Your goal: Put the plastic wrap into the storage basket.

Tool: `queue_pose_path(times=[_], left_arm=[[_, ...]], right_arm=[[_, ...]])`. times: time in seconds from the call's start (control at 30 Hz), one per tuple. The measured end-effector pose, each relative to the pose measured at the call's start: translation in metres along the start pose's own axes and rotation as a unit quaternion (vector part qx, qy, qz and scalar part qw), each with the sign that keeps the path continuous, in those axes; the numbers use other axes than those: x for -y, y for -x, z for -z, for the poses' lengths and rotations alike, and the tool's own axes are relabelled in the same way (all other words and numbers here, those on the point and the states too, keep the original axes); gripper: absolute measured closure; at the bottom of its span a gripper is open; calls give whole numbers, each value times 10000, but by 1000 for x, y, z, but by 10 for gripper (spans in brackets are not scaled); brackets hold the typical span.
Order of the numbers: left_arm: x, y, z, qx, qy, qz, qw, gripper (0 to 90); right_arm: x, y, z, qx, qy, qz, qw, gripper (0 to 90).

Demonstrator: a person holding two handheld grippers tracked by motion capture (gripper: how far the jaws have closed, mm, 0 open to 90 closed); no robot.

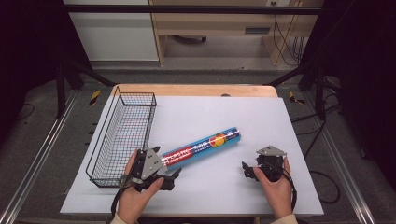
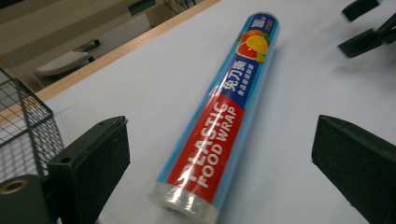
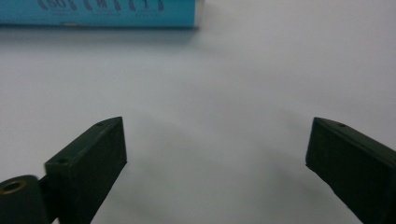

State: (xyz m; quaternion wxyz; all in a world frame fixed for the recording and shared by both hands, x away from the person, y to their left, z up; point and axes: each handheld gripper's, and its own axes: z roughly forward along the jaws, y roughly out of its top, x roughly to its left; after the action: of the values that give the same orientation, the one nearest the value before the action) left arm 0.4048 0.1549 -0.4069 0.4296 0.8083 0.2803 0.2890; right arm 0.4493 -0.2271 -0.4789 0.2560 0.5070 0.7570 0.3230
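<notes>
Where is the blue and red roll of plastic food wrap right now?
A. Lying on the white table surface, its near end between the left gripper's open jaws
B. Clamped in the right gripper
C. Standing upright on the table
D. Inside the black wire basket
A: the blue and red roll of plastic food wrap lies flat on the white table surface, its near end between the open jaws of the left gripper, pads clear of it.

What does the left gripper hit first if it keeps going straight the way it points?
Probably the roll of plastic wrap. Its near end lies between the open jaws of the left gripper, untouched by the pads, and the roll runs away along the gripper's line. How close the end is stays unclear.
</notes>
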Motion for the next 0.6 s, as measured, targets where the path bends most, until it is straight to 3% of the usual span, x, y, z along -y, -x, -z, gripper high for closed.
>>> queue_pose_path(times=[0.07, 0.17, 0.2, 0.33, 0.43, 0.47, 0.5, 0.53, 0.6], left_arm=[[-7, -7, 1, -67, -171, -31, 9998, 44], [-20, -17, -3, 30, -276, 18, 9996, 48], [-25, -19, -7, 62, -416, -12, 9991, 48], [-40, -25, -20, 294, -881, -40, 9957, 48], [-50, -27, -35, 431, -1319, -156, 9902, 50], [-55, -28, -46, 585, -1530, -131, 9864, 50], [-55, -28, -46, 585, -1530, -131, 9864, 49], [-57, -28, -51, 652, -1615, -163, 9846, 49], [-60, -27, -62, 692, -1904, -326, 9787, 47]], right_arm=[[0, -1, 4, 77, 76, 47, 9999, 65], [1, -2, 14, 132, 336, 140, 9993, 67], [1, -2, 23, 188, 482, 179, 9985, 70], [1, -2, 33, 240, 598, 310, 9974, 72], [6, 1, 44, 338, 656, 538, 9958, 91], [9, 2, 45, 368, 626, 601, 9955, 104], [9, 2, 45, 368, 626, 601, 9955, 104], [12, 4, 46, 407, 604, 659, 9952, 105], [16, 8, 48, 416, 584, 615, 9955, 109]])
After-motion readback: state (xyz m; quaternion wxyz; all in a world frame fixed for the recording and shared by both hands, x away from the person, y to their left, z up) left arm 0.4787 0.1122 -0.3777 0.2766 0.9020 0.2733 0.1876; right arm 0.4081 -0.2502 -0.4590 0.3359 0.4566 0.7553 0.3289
